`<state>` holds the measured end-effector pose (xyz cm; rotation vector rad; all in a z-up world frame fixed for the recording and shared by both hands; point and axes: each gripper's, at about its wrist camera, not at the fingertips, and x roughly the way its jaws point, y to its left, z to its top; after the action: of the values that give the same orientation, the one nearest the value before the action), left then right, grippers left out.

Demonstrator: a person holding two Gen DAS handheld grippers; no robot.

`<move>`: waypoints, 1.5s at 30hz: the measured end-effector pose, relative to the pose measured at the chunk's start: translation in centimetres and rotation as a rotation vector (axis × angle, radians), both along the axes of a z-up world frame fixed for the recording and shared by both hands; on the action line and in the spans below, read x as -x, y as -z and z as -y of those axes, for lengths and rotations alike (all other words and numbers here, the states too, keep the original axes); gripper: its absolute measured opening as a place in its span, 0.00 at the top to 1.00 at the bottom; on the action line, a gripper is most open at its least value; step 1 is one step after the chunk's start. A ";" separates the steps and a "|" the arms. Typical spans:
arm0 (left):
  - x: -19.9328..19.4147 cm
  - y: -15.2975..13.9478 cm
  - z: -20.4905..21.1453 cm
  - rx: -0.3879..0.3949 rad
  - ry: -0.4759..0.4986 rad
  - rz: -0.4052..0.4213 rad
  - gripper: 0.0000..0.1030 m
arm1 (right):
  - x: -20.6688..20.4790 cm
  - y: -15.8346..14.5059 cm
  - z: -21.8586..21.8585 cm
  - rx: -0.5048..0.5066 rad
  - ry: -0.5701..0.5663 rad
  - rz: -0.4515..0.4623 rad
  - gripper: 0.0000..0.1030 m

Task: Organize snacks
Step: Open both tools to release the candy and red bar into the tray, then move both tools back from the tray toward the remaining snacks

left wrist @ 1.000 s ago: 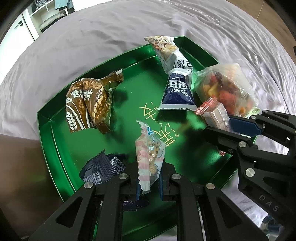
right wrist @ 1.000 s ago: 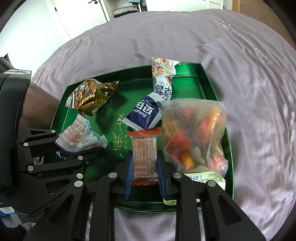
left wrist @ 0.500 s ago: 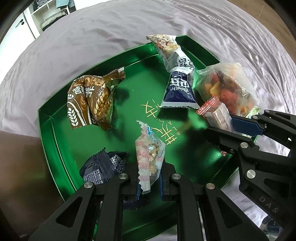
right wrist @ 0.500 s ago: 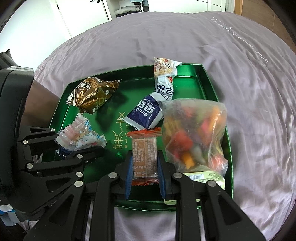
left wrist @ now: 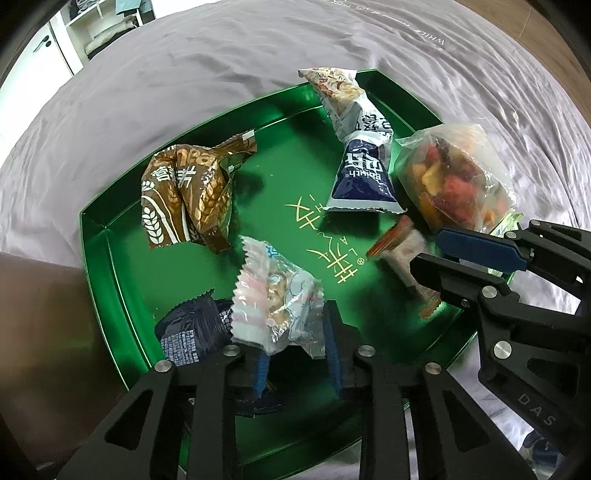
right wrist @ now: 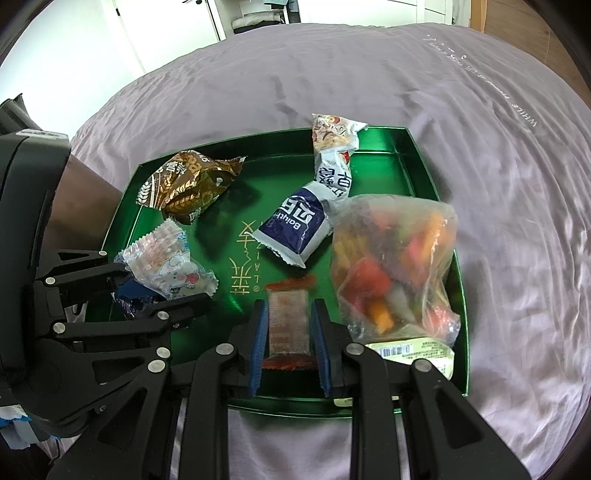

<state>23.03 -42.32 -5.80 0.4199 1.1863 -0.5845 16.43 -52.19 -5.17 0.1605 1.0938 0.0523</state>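
Observation:
A green tray (left wrist: 110, 295) on the bed holds the snacks. My left gripper (left wrist: 295, 325) is opening; the pink-and-clear candy packet (left wrist: 275, 295) has flopped flat between its jaws, loose of the pads, above a dark blue packet (left wrist: 192, 332). My right gripper (right wrist: 288, 314) is shut on the near end of a red-edged wafer packet (right wrist: 288, 325), which is blurred and tips down toward the tray. A brown wheat-print packet (right wrist: 184, 188), a blue-and-white pouch (right wrist: 295, 225) and a clear bag of mixed dried fruit (right wrist: 391, 266) lie in the tray.
A wrinkled lilac bedsheet (right wrist: 498, 184) surrounds the tray. A brown surface (left wrist: 40, 314) borders the tray's left side. White cupboards (right wrist: 166, 33) stand beyond the bed. A labelled packet (right wrist: 413, 350) lies under the fruit bag.
The left jaws have parted and the candy packet has turned from edge-on to flat, leaning left. The wafer packet's far end has swung down toward the tray. Neither hand has shifted.

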 end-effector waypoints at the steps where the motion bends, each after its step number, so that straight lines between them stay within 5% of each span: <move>1: 0.0 0.0 -0.1 0.000 -0.002 0.000 0.78 | 0.0 0.0 0.0 0.000 -0.001 0.000 1.00; 14: 0.3 -1.0 -0.5 0.010 -0.015 0.023 0.66 | 0.3 -0.8 -0.7 -0.011 -0.010 0.016 1.00; 45: 5.0 -5.4 -3.4 0.058 -0.006 0.077 0.58 | 4.7 -5.6 -2.2 0.046 0.046 0.074 1.00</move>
<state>18.07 -38.91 -0.37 0.3863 1.0944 -0.5906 11.69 -49.95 0.42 0.1410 1.0165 -0.0084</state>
